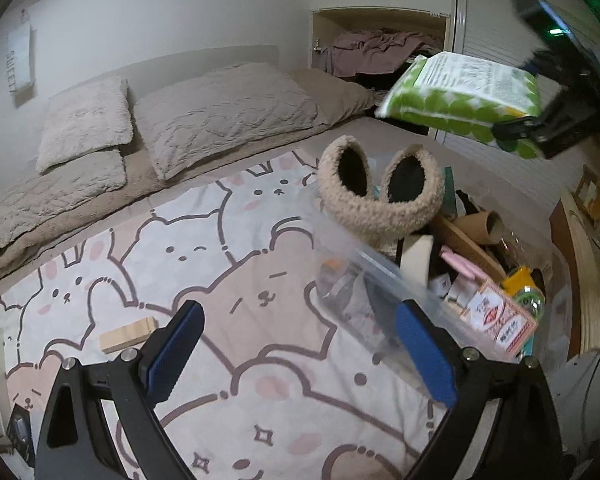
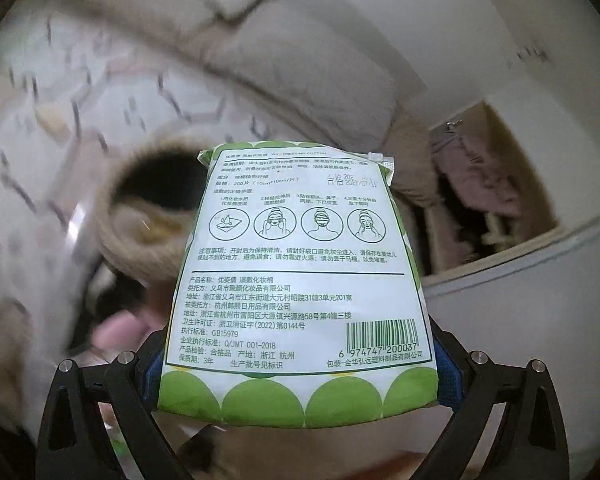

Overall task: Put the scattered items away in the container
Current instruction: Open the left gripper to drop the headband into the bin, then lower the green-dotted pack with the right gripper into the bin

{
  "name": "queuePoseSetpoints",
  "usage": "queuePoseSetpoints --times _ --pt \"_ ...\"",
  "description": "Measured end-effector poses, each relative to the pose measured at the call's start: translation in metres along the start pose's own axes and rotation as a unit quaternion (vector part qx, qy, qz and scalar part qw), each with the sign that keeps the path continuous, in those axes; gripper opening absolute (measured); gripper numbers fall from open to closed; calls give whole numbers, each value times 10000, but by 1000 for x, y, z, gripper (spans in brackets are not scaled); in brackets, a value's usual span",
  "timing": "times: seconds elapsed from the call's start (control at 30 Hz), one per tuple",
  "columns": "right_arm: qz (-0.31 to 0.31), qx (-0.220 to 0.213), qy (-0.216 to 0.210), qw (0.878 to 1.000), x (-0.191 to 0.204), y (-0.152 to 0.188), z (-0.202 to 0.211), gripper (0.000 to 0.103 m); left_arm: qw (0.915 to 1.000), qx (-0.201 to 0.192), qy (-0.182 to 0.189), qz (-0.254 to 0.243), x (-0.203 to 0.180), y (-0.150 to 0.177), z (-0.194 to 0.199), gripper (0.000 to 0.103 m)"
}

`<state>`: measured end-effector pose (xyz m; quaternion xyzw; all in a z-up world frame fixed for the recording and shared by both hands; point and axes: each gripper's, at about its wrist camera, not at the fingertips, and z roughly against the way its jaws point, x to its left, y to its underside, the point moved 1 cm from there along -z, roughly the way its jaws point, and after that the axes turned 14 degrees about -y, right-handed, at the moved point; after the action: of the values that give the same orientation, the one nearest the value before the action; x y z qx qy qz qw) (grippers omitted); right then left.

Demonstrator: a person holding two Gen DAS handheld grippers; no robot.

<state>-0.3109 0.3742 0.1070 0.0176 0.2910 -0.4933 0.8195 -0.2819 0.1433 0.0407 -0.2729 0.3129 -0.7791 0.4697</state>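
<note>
The bed [image 1: 260,292] carries a cartoon-animal blanket [image 1: 204,272], with grey pillows [image 1: 220,116] along its head edge. At the bed's right edge sits the clear plastic container [image 1: 364,280], crowded with things: fuzzy beige slippers [image 1: 376,188] standing at its far end, a cardboard tube [image 1: 480,228], a roll of tape [image 1: 418,254] and a red-and-white box [image 1: 500,320] near its right wall. The green-and-white cotton pad pack [image 2: 300,280] hangs in the air above the container's far end, clamped at its bottom end in the right gripper [image 2: 298,376]. The left gripper [image 1: 300,352], with its jaws wide apart and nothing between them, hovers over the blanket just beside the container's near wall. A small wooden block [image 1: 129,334] lies on the blanket near the bed's left edge.
</note>
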Motion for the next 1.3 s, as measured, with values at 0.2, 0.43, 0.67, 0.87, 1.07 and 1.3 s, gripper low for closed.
queuePoseSetpoints --times 0.2,0.43,0.67,0.87,1.07,1.3 --pt "915 1055 578 9885 28 -26 -14 100 9999 -73 81 48 15 22 15 97" --pt "1453 1922 805 9672 57 -56 -34 100 9997 -22 105 216 40 50 24 97" --pt "1419 2222 549 9631 71 -80 -59 100 9992 223 -162 278 67 81 17 97" --pt "1306 2615 91 9563 71 -84 -79 101 9977 422 -222 482 86 93 2 97" --pt "1485 2725 -71 9506 89 -92 -108 101 9972 477 -128 554 87 96 -6 97" --pt "1308 2573 -263 9571 101 -91 -126 102 9965 604 -45 583 87 101 -16 97"
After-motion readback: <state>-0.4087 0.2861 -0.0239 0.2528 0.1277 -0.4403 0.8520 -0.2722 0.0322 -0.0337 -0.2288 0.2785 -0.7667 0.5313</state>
